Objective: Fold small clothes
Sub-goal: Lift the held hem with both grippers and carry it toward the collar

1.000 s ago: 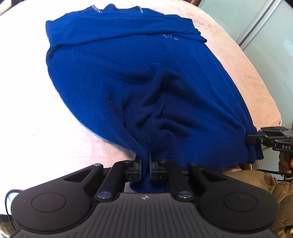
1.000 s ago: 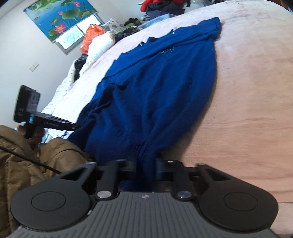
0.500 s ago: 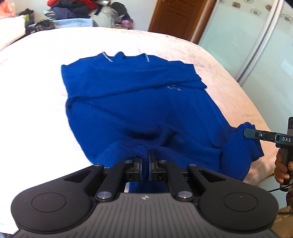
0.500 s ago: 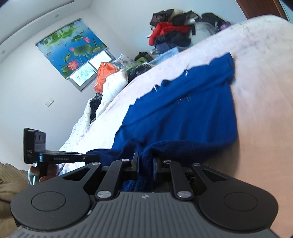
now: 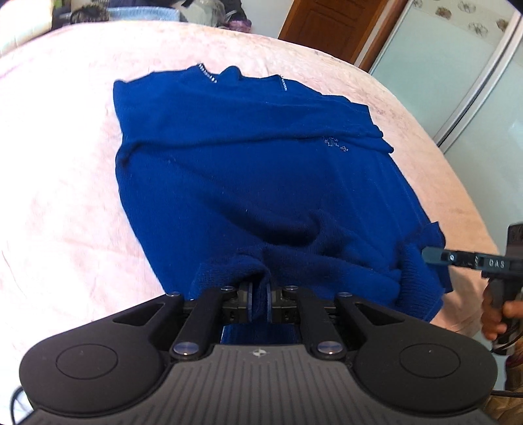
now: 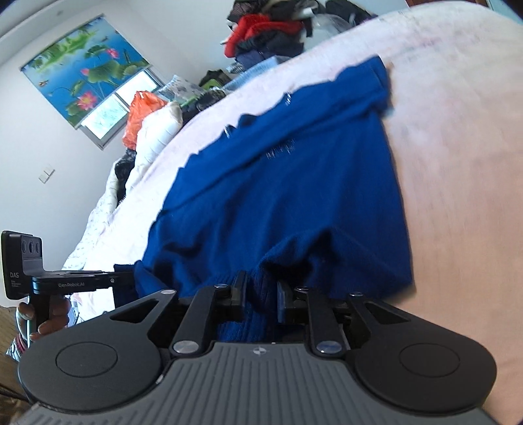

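Note:
A dark blue knit sweater (image 5: 261, 176) lies on a pale pink bed, collar at the far end; it also shows in the right wrist view (image 6: 294, 196). My left gripper (image 5: 260, 299) is shut on the ribbed bottom hem at its left corner, lifted and carried over the sweater's body. My right gripper (image 6: 261, 294) is shut on the hem at the other corner, likewise raised. The right gripper shows at the right edge of the left wrist view (image 5: 434, 256); the left gripper shows at the left in the right wrist view (image 6: 124, 278).
The pink bedspread (image 5: 59, 183) surrounds the sweater. A pile of clothes (image 6: 268, 29) sits at the far end, pillows and an orange bag (image 6: 147, 108) to the left. A wooden door (image 5: 330, 29) and sliding glass panels (image 5: 457, 81) stand beyond the bed.
Both grippers have lifted the bottom hem and carried it forward over the sweater toward the collar. The lower part now folds over the body.

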A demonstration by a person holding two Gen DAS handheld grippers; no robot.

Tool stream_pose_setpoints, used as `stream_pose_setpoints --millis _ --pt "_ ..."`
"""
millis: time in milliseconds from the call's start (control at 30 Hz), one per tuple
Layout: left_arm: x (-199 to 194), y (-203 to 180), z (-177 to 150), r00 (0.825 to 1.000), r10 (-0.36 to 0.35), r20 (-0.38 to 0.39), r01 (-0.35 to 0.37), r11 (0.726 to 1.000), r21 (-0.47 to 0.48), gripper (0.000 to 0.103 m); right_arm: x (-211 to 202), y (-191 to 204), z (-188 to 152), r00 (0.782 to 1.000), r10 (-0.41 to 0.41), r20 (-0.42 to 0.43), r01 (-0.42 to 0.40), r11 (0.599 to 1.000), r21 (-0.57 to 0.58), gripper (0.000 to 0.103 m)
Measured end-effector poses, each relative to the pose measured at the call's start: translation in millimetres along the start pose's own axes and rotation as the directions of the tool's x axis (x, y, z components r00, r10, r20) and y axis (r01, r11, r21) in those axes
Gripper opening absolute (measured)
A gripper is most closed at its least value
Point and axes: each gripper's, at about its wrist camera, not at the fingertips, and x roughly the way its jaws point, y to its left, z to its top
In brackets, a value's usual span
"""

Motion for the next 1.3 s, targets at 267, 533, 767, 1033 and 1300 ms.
stream_pose_setpoints --millis 267,533,767,1033,1300 --pt "2 19 -14 0.998 -0.050 -0.027 0.049 0.997 -0.057 0.011 -8 -7 -18 0.998 0.057 -0.009 -0.057 0.997 0.047 0.050" --pt "-5 33 -25 0.994 -0.109 -0.014 0.106 0.988 -0.111 0.070 -17 -9 -32 0.995 0.089 -0.043 -0.087 0.995 0.050 0.050" --pt "-3 13 -32 0.993 -0.091 -0.074 0.094 0.995 0.034 0.069 -11 3 -33 0.992 0.101 -0.078 -0.101 0.995 0.006 0.043" --pt "1 -4 -33 0.993 -0.032 -0.116 0.047 0.990 0.130 0.012 -7 8 -38 0.983 0.155 -0.097 -0.156 0.988 -0.004 0.019" --pt "-40 -26 -7 0.989 -0.077 0.124 0.052 0.980 0.192 0.010 -21 10 -15 0.972 0.236 0.009 -0.236 0.972 0.018 0.018"
